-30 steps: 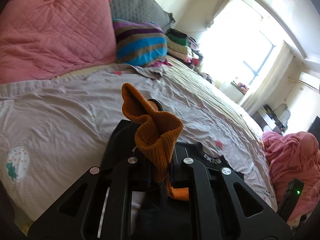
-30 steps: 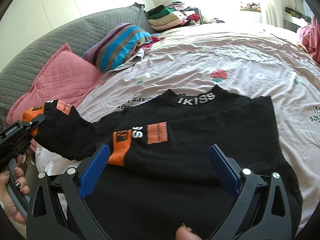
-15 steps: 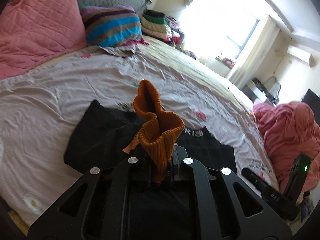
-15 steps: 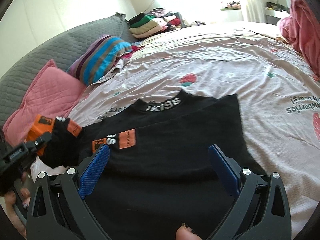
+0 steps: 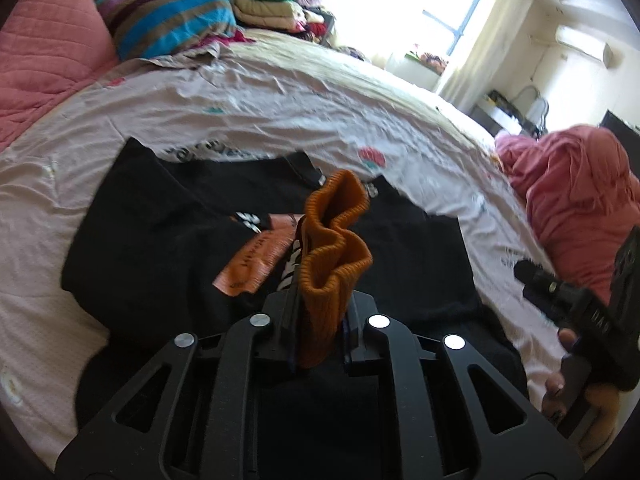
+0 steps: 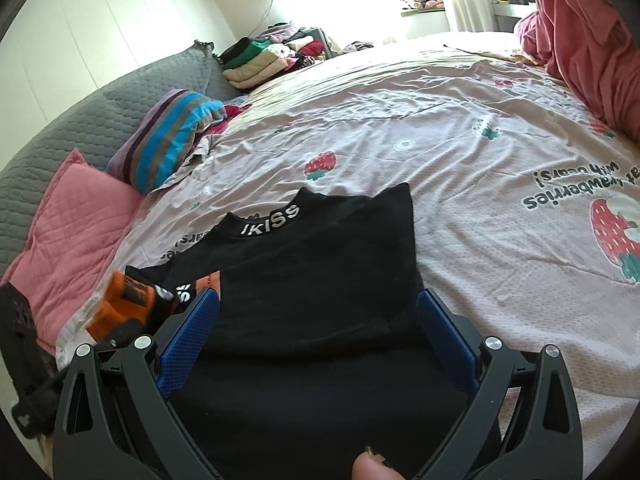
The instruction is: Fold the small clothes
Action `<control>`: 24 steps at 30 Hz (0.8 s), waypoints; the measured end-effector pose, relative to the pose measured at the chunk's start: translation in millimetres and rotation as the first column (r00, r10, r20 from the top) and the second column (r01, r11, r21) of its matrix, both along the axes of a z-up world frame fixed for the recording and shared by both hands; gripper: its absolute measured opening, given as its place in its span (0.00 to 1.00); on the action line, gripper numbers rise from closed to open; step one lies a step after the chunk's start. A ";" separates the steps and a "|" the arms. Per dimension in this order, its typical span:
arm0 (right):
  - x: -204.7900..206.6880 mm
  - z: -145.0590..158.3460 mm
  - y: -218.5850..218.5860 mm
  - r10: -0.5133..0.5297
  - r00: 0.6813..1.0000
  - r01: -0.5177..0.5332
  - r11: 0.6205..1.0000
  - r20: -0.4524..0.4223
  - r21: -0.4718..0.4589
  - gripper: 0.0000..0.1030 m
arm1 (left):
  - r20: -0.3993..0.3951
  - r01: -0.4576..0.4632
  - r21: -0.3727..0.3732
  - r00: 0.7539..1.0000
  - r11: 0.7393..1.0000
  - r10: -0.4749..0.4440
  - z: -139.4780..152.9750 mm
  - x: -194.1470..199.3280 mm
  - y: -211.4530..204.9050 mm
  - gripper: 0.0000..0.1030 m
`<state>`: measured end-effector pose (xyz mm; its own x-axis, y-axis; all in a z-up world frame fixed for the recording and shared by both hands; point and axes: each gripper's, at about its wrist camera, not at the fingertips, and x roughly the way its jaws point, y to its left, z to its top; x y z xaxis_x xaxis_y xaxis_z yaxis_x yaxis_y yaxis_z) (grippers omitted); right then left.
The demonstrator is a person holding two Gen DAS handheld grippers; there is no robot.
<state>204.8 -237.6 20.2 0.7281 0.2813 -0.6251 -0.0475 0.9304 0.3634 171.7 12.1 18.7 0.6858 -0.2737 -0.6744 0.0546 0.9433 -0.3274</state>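
A black sweater [image 6: 320,280] with white letters on its collar lies flat on the strawberry-print bed sheet [image 6: 460,152]. Its sleeve ends in an orange ribbed cuff [image 5: 332,248]. My left gripper [image 5: 320,308] pinches that cuff, which sticks up between the jaws; the jaws are opening slightly with the cuff still between them. The sleeve, with its orange patch [image 5: 256,260], lies across the sweater's chest. In the right wrist view the cuff [image 6: 116,304] shows at the lower left. My right gripper [image 6: 318,320] hovers wide open over the sweater's body, nothing between its blue pads [image 6: 188,340].
A pink pillow [image 5: 40,40] and a striped pillow [image 5: 172,12] lean on the grey headboard [image 6: 80,128]. Folded clothes [image 6: 260,60] are stacked at the far end of the bed. A bunched pink blanket [image 5: 580,200] lies on the right.
My left gripper has carried the cuff rightwards and lower, laying the sleeve across the sweater's chest. The right gripper has shifted sideways over the sweater and stays open.
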 end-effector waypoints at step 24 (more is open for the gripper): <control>0.5 -52.3 106.3 0.333 0.922 -0.313 0.941 -0.197 0.129 0.82 | -0.018 -0.124 0.003 0.992 0.992 0.124 13.4 -23.8 63.2 0.90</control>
<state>205.4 -131.4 -32.1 0.4408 0.5435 -0.7144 -0.2516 0.8388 0.4829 147.9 75.3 32.1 0.7022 -0.1859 -0.6873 -0.0689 0.9430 -0.3255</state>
